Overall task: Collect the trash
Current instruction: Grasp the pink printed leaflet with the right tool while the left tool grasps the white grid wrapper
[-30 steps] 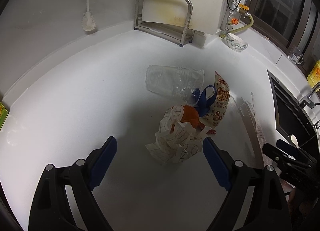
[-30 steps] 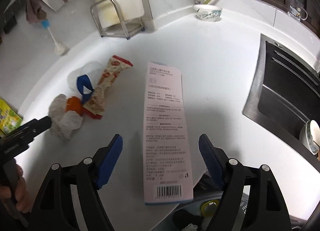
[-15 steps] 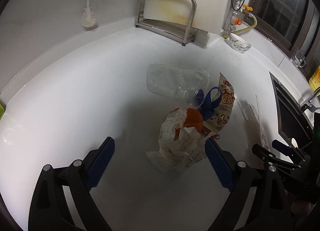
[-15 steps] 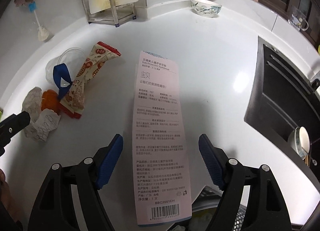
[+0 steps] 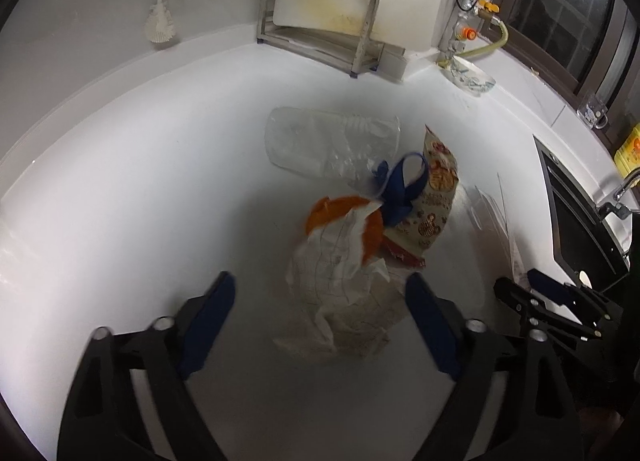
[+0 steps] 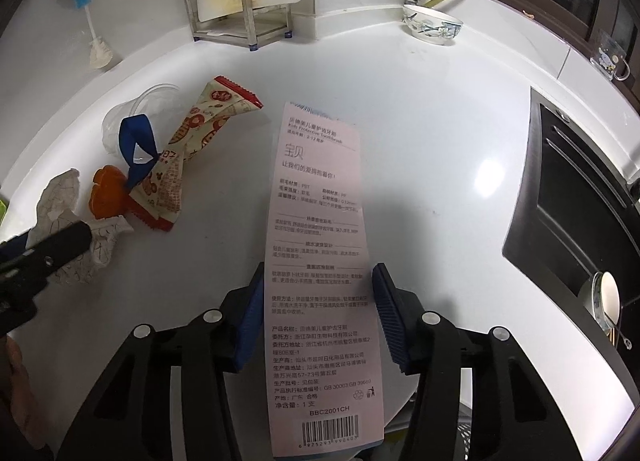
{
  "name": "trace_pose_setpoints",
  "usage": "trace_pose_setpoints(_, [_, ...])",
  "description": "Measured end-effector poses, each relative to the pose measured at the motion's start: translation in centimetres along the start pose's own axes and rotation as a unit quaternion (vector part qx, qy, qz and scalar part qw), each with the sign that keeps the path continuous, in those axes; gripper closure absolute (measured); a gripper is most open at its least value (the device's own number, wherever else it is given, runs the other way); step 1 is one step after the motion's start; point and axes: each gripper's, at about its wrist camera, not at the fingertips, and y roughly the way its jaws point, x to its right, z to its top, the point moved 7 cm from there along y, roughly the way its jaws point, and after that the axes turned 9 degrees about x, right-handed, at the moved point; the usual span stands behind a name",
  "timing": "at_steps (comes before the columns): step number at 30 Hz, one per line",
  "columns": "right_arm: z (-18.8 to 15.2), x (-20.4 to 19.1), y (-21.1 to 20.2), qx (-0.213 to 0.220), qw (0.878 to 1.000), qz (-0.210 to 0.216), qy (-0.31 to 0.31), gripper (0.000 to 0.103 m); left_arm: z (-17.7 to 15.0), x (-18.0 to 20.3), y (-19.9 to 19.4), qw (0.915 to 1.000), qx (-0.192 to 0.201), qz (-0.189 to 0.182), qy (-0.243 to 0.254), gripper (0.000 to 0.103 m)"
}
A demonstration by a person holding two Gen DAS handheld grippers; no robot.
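Note:
A trash pile lies on the white counter: crumpled paper, orange peel, a snack wrapper, a blue ribbon loop and a clear plastic cup on its side. My left gripper is open, its jaws on either side of the crumpled paper. A long pink toothbrush package card lies flat, hanging over the counter's front edge. My right gripper is open but narrowed, its blue pads close beside the card's edges. The pile also shows in the right wrist view.
A metal rack with a cutting board stands at the back wall. A bottle brush hangs at the left. A bowl sits by the gas valve. A dark sink is at the right.
My left gripper moved forward onto the crumpled paper. My right gripper moved forward along the card and its jaws narrowed around it.

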Motion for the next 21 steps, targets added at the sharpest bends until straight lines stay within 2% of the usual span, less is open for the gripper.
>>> trace_pose_setpoints(3, [0.0,-0.1,-0.1,0.002,1.000,0.002,-0.002,0.053,-1.0,0.3,0.3,0.9998,-0.019,0.001,0.000,0.047])
trace_pose_setpoints(6, [-0.1,-0.1,-0.1,0.001,1.000,0.007,-0.001,0.053,-1.6,0.3,0.1,0.9997,-0.022,0.004,0.001,0.058])
trace_pose_setpoints(12, [0.3,-0.2,-0.7,0.011,1.000,0.016,0.001,0.053,-1.7,0.0,-0.7,0.9997,-0.022,0.001,-0.010,0.060])
trace_pose_setpoints(21, [0.8,-0.1,-2.6,0.029,0.999,0.034,0.002,0.053,-0.6,-0.3,-3.4,0.9997,0.008,0.013,-0.018,0.060])
